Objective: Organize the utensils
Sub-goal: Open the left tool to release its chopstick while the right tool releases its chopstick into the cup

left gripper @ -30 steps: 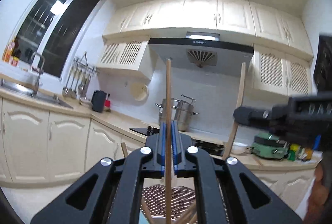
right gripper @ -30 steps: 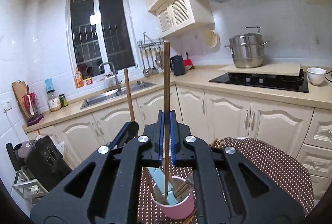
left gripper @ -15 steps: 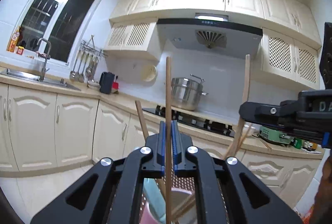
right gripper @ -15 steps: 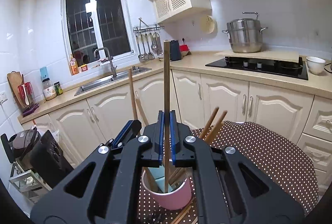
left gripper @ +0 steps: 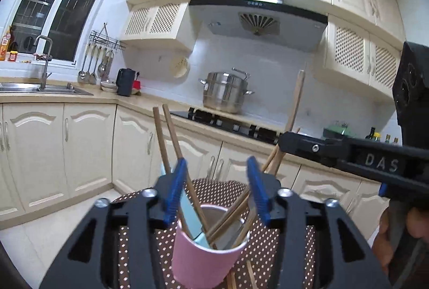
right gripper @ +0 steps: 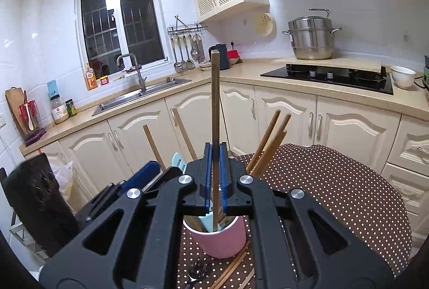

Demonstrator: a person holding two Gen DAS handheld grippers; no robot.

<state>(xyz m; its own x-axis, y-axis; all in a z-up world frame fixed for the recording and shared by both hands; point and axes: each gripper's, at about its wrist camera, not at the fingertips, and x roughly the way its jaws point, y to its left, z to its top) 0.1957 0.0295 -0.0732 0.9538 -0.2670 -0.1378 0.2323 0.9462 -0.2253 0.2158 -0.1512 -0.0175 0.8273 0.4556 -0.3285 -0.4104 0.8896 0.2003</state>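
left gripper (left gripper: 216, 188) fingers opening, nothing pinched | right gripper (right gripper: 215, 176) pinching upright wooden chopstick (right gripper: 215, 106) over pink cup (right gripper: 222, 239) | right view only: loose chopsticks (right gripper: 230, 269) at cup's 6 o'clock on dotted desk (right gripper: 335, 195)

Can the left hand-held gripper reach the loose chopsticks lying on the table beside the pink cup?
Probably yes: the left hand-held gripper is opening with nothing between its jaws, but the pink cup stands directly before it, partly blocking the loose chopsticks.
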